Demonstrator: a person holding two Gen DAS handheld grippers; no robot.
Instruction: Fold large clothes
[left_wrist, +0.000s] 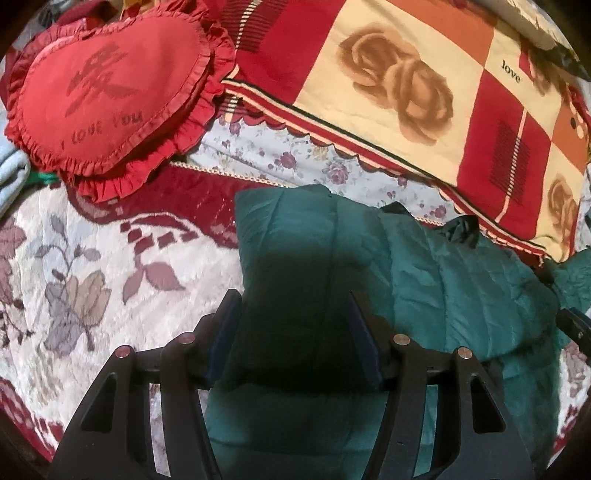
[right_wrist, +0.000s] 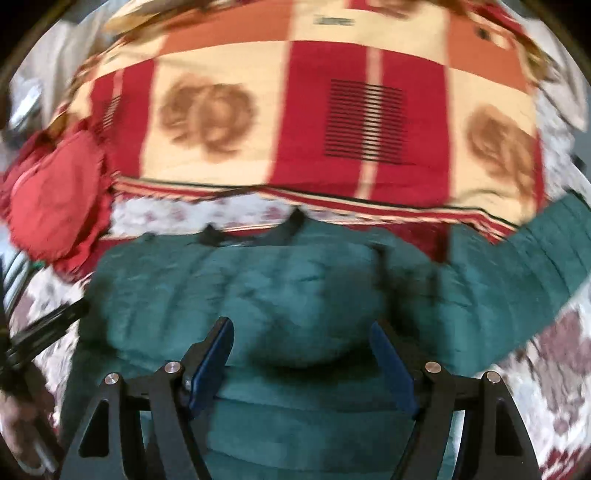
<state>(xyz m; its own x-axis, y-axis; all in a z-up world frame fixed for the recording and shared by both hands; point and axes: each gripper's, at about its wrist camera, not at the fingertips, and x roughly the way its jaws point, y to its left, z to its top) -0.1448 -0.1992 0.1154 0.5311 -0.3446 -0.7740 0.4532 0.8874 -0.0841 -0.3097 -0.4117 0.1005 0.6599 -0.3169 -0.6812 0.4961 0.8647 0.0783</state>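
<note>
Green padded jacket (left_wrist: 424, 280) is spread flat on the bed (left_wrist: 92, 258) for folding; left tongs (left_wrist: 295, 332) and right tongs (right_wrist: 301, 354) are held apart above it, nothing gripped.

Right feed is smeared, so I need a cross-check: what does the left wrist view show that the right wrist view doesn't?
Left wrist only: readable "I love you" lettering on the red heart cushion and "love" on the checked quilt.

Right wrist only: the green jacket's sleeve stretching out to the right.

Both: the green jacket on the floral bedspread, with each open tool over it, left tool and right tool.
</note>
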